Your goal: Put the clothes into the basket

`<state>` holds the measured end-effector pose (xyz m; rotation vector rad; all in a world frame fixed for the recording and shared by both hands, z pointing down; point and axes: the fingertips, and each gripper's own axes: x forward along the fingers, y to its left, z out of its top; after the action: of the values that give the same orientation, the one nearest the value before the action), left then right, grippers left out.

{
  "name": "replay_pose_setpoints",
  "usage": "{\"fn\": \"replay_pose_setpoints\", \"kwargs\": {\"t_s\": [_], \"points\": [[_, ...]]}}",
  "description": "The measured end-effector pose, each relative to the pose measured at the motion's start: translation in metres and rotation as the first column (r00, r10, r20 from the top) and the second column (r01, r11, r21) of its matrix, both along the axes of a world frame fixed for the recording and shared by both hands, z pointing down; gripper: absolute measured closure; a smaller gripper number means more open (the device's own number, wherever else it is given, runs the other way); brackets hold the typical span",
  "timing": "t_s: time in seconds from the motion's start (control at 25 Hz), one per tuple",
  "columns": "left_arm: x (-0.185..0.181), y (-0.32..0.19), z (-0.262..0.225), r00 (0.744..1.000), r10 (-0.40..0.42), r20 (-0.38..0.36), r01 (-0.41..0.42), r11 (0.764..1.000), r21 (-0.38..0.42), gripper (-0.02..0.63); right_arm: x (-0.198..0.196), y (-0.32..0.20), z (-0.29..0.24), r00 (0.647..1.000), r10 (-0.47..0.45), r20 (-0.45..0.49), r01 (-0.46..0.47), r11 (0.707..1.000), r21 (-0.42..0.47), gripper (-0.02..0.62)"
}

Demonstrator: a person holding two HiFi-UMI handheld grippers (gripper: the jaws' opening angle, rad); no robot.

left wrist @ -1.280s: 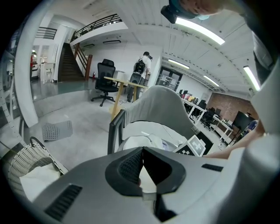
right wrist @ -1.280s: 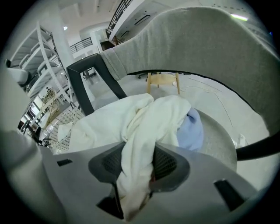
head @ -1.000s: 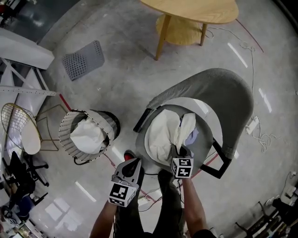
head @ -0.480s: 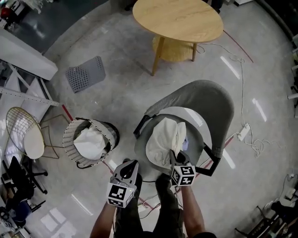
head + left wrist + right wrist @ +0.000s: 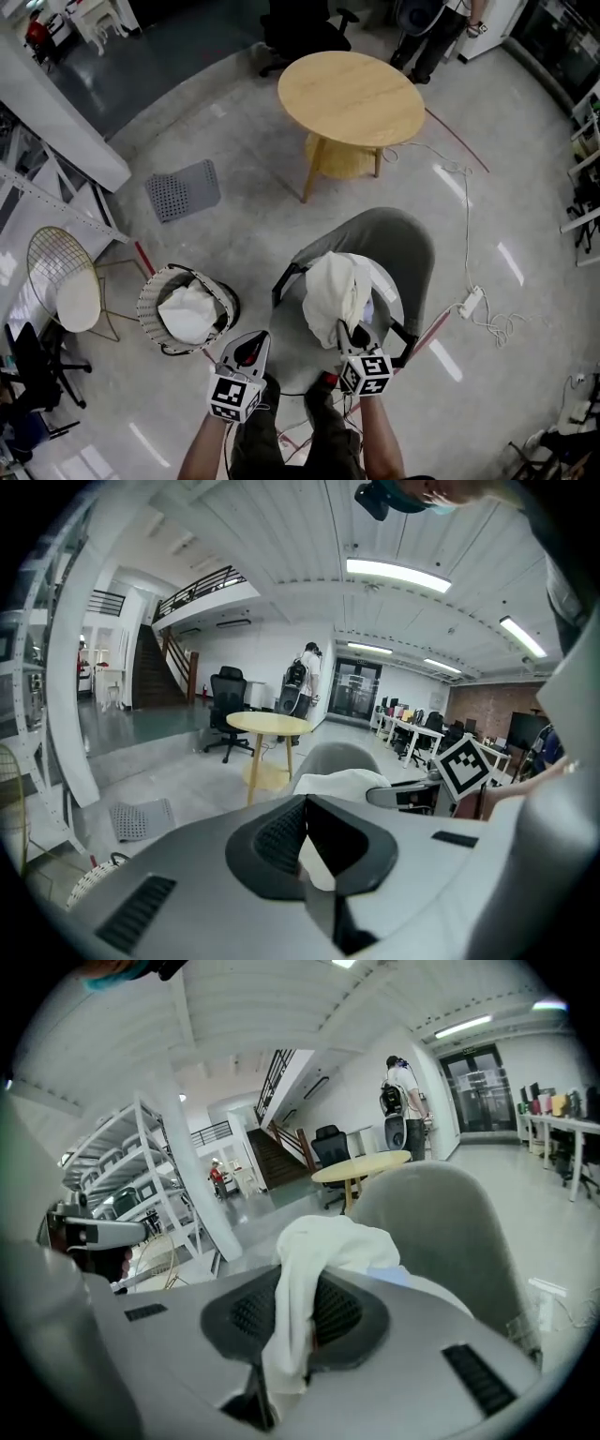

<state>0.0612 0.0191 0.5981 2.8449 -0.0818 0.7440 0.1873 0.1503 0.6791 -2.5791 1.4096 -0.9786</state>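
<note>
– Grey polished floor [image 5: 234,122] fills the head view, with a round wooden table [image 5: 352,98] at the top and a grey chair [image 5: 403,253] below it. Where are the clothes?
– One white garment [image 5: 333,286] lies heaped on the chair seat. Another white cloth [image 5: 187,312] sits inside the basket [image 5: 142,305], which stands on the floor to the left of the chair.
– And the grippers?
– Both are at the bottom edge. The left gripper [image 5: 255,337] hovers between basket and chair, touching neither. The right gripper [image 5: 345,330] meets the near edge of the garment.
– What does the left gripper view show?
– Its fingers [image 5: 281,834] stand a narrow gap apart with nothing between them. The garment [image 5: 342,782] on the chair shows beyond them, and the table stands farther back.
– And the right gripper view?
– Its fingers [image 5: 337,1312] are clamped on a fold of the garment [image 5: 319,1241], which runs up out of the jaws and drapes forward onto the chair [image 5: 441,1222]. A person [image 5: 403,1091] stands beyond the far table.
</note>
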Motion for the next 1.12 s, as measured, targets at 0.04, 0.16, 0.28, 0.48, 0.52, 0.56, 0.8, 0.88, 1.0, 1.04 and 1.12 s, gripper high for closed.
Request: {"fn": "replay_pose_setpoints", "kwargs": {"t_s": [0.04, 0.16, 0.28, 0.48, 0.52, 0.56, 0.8, 0.88, 1.0, 1.04, 1.12], "points": [[0.0, -0.002, -0.009, 1.0, -0.003, -0.013, 0.003, 1.0, 0.009, 0.598, 0.001, -0.002, -0.012, 1.0, -0.005, -0.017, 0.005, 1.0, 0.008, 0.511], [-0.005, -0.009, -0.033, 0.998, -0.009, -0.062, 0.012, 0.999, 0.042, 0.598, -0.003, -0.007, -0.047, 0.997, -0.014, -0.079, 0.017, 0.999, 0.033, 0.511], [-0.014, -0.011, -0.059, 0.994, -0.021, -0.109, 0.028, 0.998, 0.063, 0.598, -0.012, -0.005, -0.086, 0.992, -0.015, -0.122, 0.024, 0.997, 0.068, 0.511], [-0.017, -0.011, -0.1, 0.986, -0.038, -0.161, 0.053, 0.995, 0.086, 0.598, -0.02, -0.004, -0.153, 0.98, -0.03, -0.197, 0.055, 0.991, 0.123, 0.511], [-0.018, -0.01, -0.107, 0.985, -0.041, -0.168, 0.057, 0.994, 0.09, 0.598, -0.023, -0.002, -0.165, 0.977, -0.034, -0.209, 0.063, 0.989, 0.134, 0.511], [-0.019, -0.01, -0.113, 0.984, -0.044, -0.174, 0.061, 0.994, 0.096, 0.598, -0.025, -0.001, -0.176, 0.975, -0.038, -0.22, 0.071, 0.987, 0.145, 0.511], [-0.024, -0.011, -0.148, 0.975, -0.05, -0.217, 0.077, 0.99, 0.119, 0.598, -0.041, -0.004, -0.228, 0.959, -0.073, -0.275, 0.129, 0.973, 0.191, 0.511], [-0.026, -0.011, -0.156, 0.972, -0.05, -0.229, 0.079, 0.99, 0.12, 0.598, -0.045, -0.006, -0.239, 0.956, -0.081, -0.282, 0.143, 0.969, 0.203, 0.511], [-0.03, -0.018, -0.164, 0.969, -0.056, -0.243, 0.089, 0.988, 0.127, 0.598, -0.053, -0.015, -0.248, 0.95, -0.108, -0.292, 0.173, 0.963, 0.206, 0.511], [-0.032, -0.021, -0.166, 0.967, -0.062, -0.246, 0.096, 0.987, 0.129, 0.598, -0.056, -0.02, -0.251, 0.947, -0.12, -0.297, 0.186, 0.961, 0.205, 0.511], [-0.035, -0.025, -0.169, 0.965, -0.073, -0.252, 0.109, 0.985, 0.132, 0.598, -0.061, -0.026, -0.254, 0.942, -0.142, -0.304, 0.21, 0.956, 0.204, 0.511]]}}
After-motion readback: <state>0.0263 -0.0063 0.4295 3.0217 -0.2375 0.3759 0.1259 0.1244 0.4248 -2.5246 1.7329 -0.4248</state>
